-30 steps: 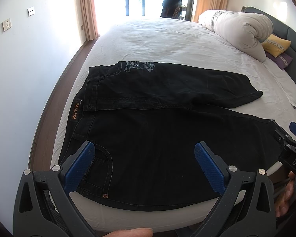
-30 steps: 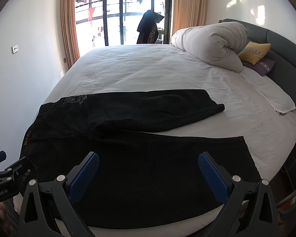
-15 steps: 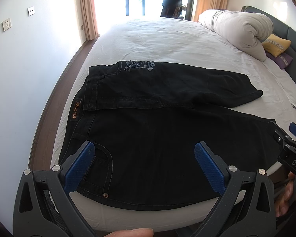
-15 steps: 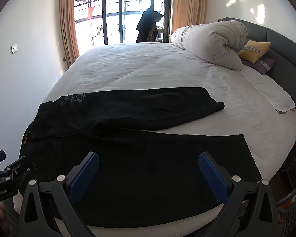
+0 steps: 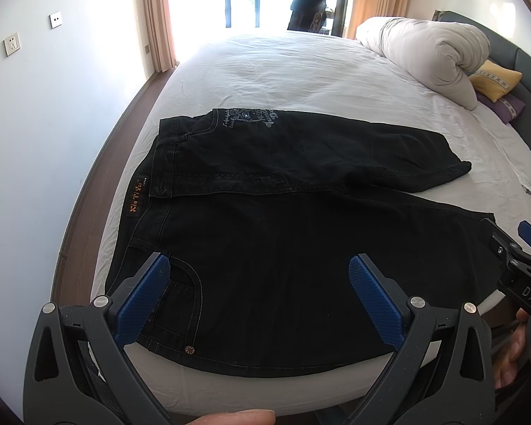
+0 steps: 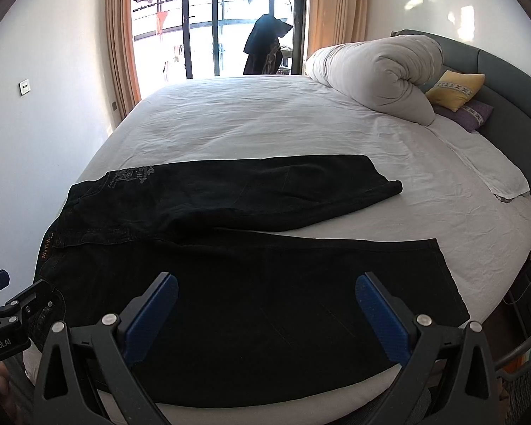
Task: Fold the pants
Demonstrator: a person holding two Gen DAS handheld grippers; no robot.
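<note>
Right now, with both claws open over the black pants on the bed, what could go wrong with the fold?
1. The pants hang slightly past the bed edge nearest the camera; a tug toward it could drag them off.
2. The far leg lies angled away from the near leg, so folding may leave the legs misaligned.

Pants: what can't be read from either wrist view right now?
- pants: near edge hidden in both views behind the open left claw and right claw.
- waist label: lettering too small and distorted.
- Right claw in the left view: cut by the frame edge.
</note>
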